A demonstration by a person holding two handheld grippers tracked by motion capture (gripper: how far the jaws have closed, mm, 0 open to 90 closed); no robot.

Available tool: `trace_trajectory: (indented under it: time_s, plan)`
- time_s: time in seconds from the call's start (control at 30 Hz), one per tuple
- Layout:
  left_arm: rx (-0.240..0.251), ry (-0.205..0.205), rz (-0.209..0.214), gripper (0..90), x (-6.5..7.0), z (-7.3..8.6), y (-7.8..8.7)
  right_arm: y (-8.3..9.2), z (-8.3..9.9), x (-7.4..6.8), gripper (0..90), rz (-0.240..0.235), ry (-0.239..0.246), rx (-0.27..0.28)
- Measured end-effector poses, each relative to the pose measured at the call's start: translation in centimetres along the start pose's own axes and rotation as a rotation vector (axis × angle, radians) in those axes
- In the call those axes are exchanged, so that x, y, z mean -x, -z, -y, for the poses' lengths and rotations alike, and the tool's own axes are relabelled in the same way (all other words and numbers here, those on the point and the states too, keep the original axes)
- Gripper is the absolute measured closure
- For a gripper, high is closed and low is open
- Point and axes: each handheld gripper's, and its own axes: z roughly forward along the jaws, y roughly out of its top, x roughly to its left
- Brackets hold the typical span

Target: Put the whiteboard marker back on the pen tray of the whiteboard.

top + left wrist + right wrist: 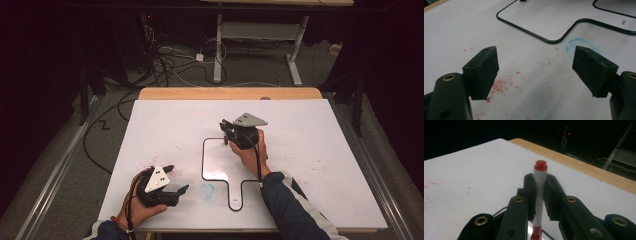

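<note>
The right gripper (539, 195) is squeezing a red marker (540, 183) tight between its fingers over the black outline (203, 160) – nothing red drawn along it yet – while the left gripper (535, 72) is waiting wide open, holding nothing.

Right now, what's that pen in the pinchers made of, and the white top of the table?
The marker looks like smooth white plastic with a red end; its barrel has a slight shine. The white sheet seems a smooth, wipeable board, perhaps laminate: matte, smeared with red and blue marks. The table edge behind looks like light wood.
</note>
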Motion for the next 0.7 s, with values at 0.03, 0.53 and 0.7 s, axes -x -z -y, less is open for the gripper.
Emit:
trace_trajectory:
  time_s: [0.03, 0.53, 0.7]
  plan:
    - [0.0, 0.002, 0.002, 20.2, 0.0, 0.0, 0.0, 0.1, -0.1, -0.2, 81.6, -0.02, 0.008, -0.011]
    - [-0.02, -0.013, 0.019, 20.2, 0.2, -0.1, -0.4, 3.5, 0.4, 0.8, 81.5, -0.022, 0.016, -0.083]
    - [-0.021, -0.014, 0.02, 20.2, 0.2, -0.1, -0.5, 4.0, 0.6, 0.5, 81.6, -0.037, 0.026, -0.076]
